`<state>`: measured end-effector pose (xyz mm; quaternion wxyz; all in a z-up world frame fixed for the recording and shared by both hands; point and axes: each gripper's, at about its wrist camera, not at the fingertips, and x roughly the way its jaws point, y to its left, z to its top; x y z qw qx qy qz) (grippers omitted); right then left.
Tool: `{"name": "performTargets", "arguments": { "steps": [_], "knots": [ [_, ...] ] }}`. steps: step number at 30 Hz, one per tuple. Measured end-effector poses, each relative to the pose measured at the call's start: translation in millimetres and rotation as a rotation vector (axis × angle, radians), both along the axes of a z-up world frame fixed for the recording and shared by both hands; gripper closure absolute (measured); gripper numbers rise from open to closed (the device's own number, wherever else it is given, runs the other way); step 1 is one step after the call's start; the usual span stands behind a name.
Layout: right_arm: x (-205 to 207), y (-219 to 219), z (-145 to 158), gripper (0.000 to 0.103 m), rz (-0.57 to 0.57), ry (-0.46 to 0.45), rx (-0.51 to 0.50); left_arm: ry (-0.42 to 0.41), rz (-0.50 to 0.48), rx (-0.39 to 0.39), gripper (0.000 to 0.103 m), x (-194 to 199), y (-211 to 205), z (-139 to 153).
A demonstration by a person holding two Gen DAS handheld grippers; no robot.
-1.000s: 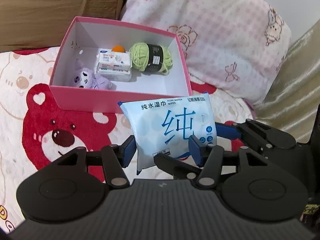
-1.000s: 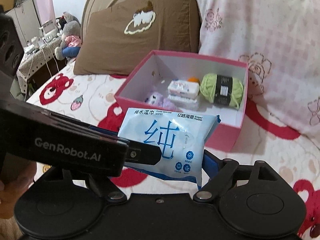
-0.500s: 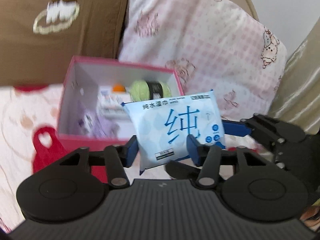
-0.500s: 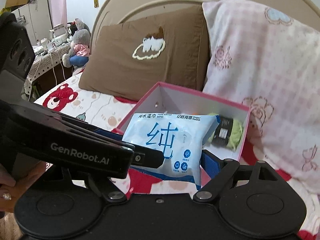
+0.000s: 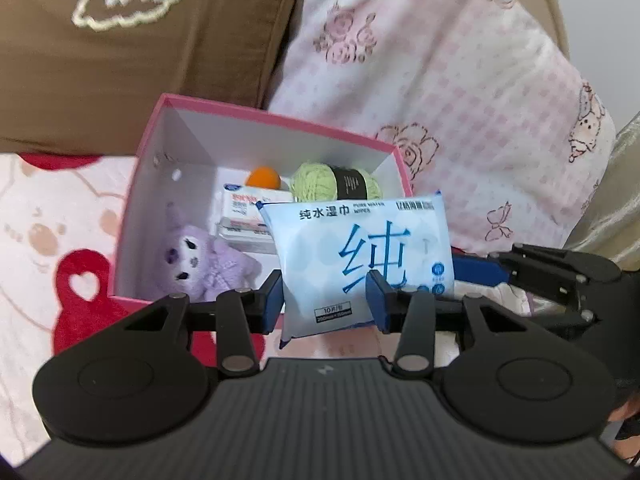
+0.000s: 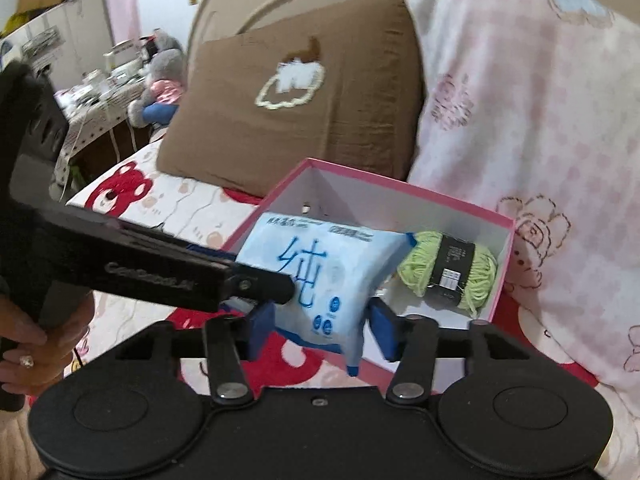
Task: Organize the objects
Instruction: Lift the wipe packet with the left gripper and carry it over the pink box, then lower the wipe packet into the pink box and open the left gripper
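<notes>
Yarn (image 5: 335,184), plush (image 5: 200,258), tissues already in pink box (image 5: 280,122); left gripper (image 5: 326,300) clenched on wipes pack (image 5: 360,256), right gripper (image 6: 320,320) just closing around it; drop-in left.

Glossy, smooth plastic film on the wet-wipes pack (image 5: 362,264), faintly crinkled at the sealed edges. Matt pink card outside and plain white card inside on the open box (image 5: 262,120). Fuzzy, fibrous green yarn ball (image 5: 316,184) wrapped in a smooth black paper band. Soft, woolly purple plush toy (image 5: 208,260). Shiny film on the small tissue packs (image 5: 244,204). Smooth orange ball (image 5: 263,178). Matt black moulded plastic with ribbed housing on the left gripper (image 5: 325,298) and right gripper (image 6: 320,330), blue rubbery pads, small bright metal pivot pins. Coarse-woven brown cloth on the pillow (image 6: 320,92) with raised embroidery; soft printed pink cotton on the other pillow (image 5: 460,92); quilted printed bedspread (image 5: 48,240).
</notes>
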<state>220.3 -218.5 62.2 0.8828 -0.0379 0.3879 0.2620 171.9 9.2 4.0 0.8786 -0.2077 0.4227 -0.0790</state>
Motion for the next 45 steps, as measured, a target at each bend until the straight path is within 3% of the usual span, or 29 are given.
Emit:
{"name": "performTargets", "arguments": {
  "steps": [4,11,15,18,23,28,45],
  "knots": [
    [20,-5,-11,0.06,-0.031,0.032,-0.028,0.032,0.003,-0.011,0.06,24,-3,-17],
    [50,-9,-45,0.06,-0.106,0.118,-0.072,0.104,-0.009,-0.015,0.06,59,-12,-48],
    [61,-7,-59,0.06,-0.133,0.144,-0.111,0.155,-0.006,-0.061,0.06,74,-10,-67],
    [66,-4,-67,0.06,-0.142,0.157,-0.148,0.2,0.01,-0.116,0.06,80,-7,-80],
    [71,0,-77,0.06,-0.15,0.173,-0.191,0.231,0.008,-0.116,0.059,83,-9,-89],
    [71,1,-84,0.06,-0.144,0.2,-0.222,0.29,0.014,-0.164,0.059,87,-6,-104],
    [80,12,-98,0.06,-0.101,0.233,-0.236,0.301,0.062,-0.079,0.058,92,-4,-111]
  ]
}}
